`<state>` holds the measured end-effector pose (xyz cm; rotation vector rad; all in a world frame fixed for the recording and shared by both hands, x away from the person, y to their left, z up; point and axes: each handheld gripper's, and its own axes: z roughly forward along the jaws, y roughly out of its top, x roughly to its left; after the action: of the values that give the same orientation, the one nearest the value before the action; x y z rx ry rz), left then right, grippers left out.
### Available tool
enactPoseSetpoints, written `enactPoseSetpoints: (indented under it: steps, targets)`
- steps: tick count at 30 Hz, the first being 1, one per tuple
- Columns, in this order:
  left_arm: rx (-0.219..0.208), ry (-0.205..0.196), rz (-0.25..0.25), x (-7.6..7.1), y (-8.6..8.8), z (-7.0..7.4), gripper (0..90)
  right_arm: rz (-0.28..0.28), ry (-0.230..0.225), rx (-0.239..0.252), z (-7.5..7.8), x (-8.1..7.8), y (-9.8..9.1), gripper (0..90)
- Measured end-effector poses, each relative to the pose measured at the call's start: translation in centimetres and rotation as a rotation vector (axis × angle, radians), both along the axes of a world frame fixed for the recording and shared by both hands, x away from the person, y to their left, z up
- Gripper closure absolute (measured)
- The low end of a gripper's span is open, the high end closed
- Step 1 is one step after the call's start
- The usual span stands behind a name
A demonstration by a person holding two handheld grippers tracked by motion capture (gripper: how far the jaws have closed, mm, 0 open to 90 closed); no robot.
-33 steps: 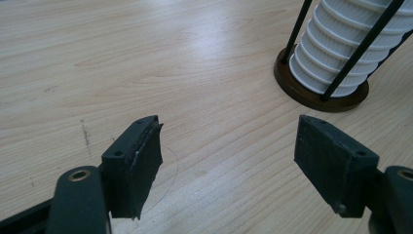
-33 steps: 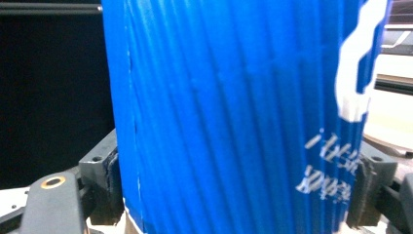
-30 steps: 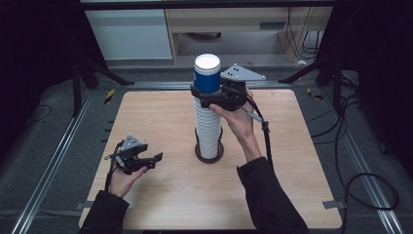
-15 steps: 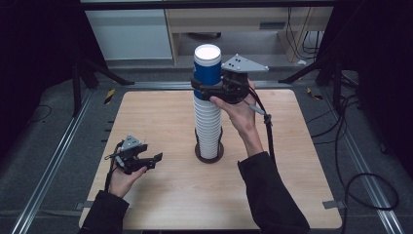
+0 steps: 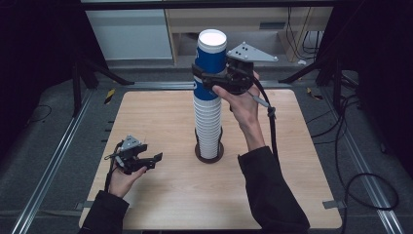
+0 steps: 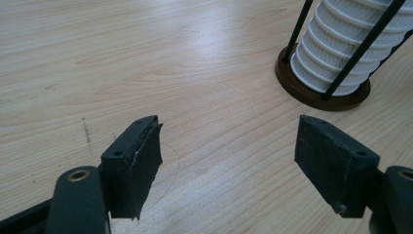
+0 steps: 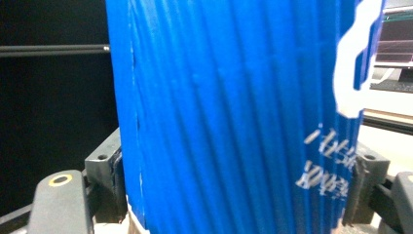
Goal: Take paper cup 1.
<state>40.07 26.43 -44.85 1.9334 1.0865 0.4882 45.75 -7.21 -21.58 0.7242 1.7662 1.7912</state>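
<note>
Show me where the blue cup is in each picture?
High view: the blue cup sits at top middle, on top of the white cup stack, gripped by the right gripper.
Left gripper view: the blue cup is not in it.
Right gripper view: the blue cup is the big ribbed wall in the middle.
Shared landmark: the white cup stack, upper right in the left gripper view.

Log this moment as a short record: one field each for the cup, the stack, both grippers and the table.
cup: blue cup, topmost on the stack, upright
stack: white cups in a dark round holder with thin upright rods
right gripper: right gripper shut on the blue cup, fingers pressed against its sides
left gripper: left gripper open, nothing between its fingers, low over the table, apart from the stack
table: wooden table
</note>
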Motion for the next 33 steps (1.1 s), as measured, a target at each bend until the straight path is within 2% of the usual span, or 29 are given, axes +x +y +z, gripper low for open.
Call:
enactPoseSetpoints:
  steps: [4, 7, 13, 19, 23, 29, 31, 33]
  targets:
    - [0.0, 0.0, 0.002, 0.0, 0.1, 0.0, 24.6, -0.004, -0.021, 0.018, 0.5, -0.5, -0.9, 20.1]
    - [-0.003, -0.003, 0.004, 0.0, 0.1, 0.1, 24.6, -0.016, -0.034, 0.01, 0.7, -1.0, -1.7, 20.1]
    - [-0.001, -0.003, 0.004, -0.1, 0.1, 0.2, 24.7, -0.046, -0.038, -0.001, 0.3, -2.4, -4.6, 20.0]
    - [0.0, -0.005, -0.005, -0.3, -0.2, 0.2, 24.7, -0.088, -0.016, -0.033, -1.4, -3.4, -7.5, 20.0]
    - [0.003, -0.004, -0.006, -0.3, -0.2, 0.3, 24.8, -0.101, 0.013, -0.036, -2.9, -3.8, -9.1, 20.0]
    - [0.002, -0.003, -0.011, -0.4, -0.3, 0.4, 24.9, -0.1, 0.042, -0.066, -5.1, -4.3, -9.9, 20.0]
    - [0.0, -0.005, -0.012, -0.4, -0.3, 0.4, 24.9, -0.092, 0.057, -0.079, -6.3, -4.6, -10.2, 20.0]
    - [-0.002, -0.007, -0.014, -0.4, -0.3, 0.5, 24.9, -0.09, 0.062, -0.082, -6.6, -4.8, -10.2, 20.0]
